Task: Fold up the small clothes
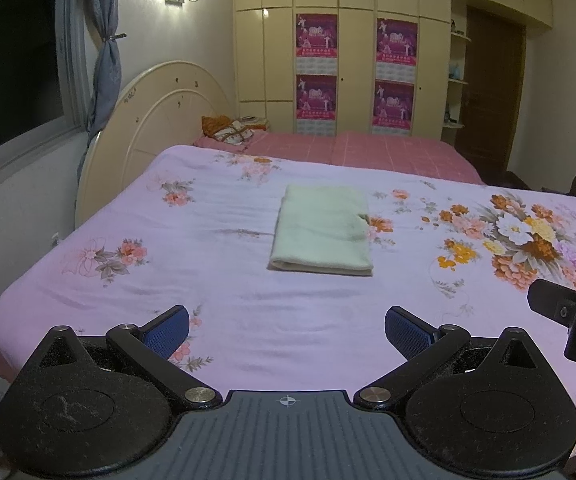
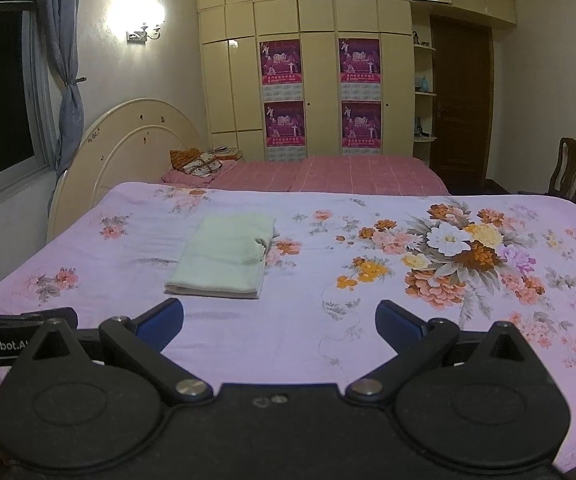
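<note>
A pale green cloth [image 1: 321, 234] lies folded into a neat rectangle on the pink floral bedsheet [image 1: 248, 320], its thick folded edge facing me. In the right wrist view the same cloth [image 2: 224, 258] sits left of centre. My left gripper [image 1: 286, 334] hovers open well short of the cloth, blue pads apart and nothing between them. My right gripper [image 2: 279, 328] is also open and empty, back from the cloth and to its right. Part of the right gripper's body [image 1: 567, 316] shows at the left view's right edge.
A second bed with a red checked cover [image 1: 367, 152] lies behind, with a cushion pile [image 1: 228, 130] at its head. Cream headboards [image 1: 148, 132] stand at the left under a window. A wardrobe [image 1: 343, 48], door and wooden chair [image 2: 567, 172] are beyond.
</note>
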`<act>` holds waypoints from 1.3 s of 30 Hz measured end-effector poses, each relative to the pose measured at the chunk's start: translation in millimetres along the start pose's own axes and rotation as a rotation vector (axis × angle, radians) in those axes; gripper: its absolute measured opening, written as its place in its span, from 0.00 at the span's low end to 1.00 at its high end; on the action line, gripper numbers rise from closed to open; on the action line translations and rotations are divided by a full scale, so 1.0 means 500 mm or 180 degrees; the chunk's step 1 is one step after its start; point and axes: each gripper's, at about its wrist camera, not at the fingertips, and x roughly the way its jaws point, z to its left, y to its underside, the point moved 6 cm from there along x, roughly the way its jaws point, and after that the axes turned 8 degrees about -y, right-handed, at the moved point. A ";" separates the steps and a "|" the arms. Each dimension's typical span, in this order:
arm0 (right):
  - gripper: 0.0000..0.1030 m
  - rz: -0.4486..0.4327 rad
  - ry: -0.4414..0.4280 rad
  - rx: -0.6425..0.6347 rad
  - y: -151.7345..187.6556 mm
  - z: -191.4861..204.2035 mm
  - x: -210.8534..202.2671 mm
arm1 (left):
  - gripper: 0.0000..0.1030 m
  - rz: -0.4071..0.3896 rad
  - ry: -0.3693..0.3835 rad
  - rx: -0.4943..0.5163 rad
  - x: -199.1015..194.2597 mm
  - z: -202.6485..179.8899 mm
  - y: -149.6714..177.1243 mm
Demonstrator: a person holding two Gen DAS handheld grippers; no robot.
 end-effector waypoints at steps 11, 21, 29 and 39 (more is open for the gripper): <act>0.99 0.0011 -0.0006 -0.0006 0.001 0.000 0.004 | 1.00 0.0010 0.0000 0.0005 0.005 -0.002 0.000; 0.99 0.0041 0.0001 0.0003 0.005 -0.004 0.012 | 1.00 0.0019 0.0002 0.0002 0.009 -0.003 0.001; 0.99 0.0072 -0.0016 0.0003 0.007 -0.006 0.025 | 1.00 0.0058 -0.0005 0.0002 0.024 -0.007 0.002; 0.99 0.0115 -0.0069 0.0013 0.003 -0.008 0.049 | 1.00 0.0150 0.0123 -0.0002 0.053 -0.023 0.000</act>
